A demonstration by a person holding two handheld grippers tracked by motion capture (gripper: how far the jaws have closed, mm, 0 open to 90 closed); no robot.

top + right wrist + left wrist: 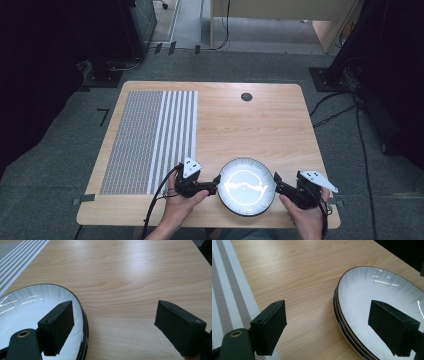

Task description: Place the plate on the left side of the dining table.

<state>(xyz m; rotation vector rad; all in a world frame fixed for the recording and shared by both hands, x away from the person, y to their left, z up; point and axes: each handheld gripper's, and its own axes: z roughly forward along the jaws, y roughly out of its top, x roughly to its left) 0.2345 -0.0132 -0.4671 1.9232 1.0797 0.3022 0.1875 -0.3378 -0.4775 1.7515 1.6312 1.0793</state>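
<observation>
Stack of round white plates (246, 186) with dark rims, glossy, catching glare; lying flat near the front edge of the wooden table (250, 125), right of the striped placemat (150, 140); stacked edges visible (342, 322) (83, 322).

High view looks down on the table (260, 125); both gripper views, close and low, share the plates (372, 290), seemingly stacked

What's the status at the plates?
Left gripper open at plate stack left rim. Right gripper open at right rim. Neither gripping. Placemat off left.
</observation>
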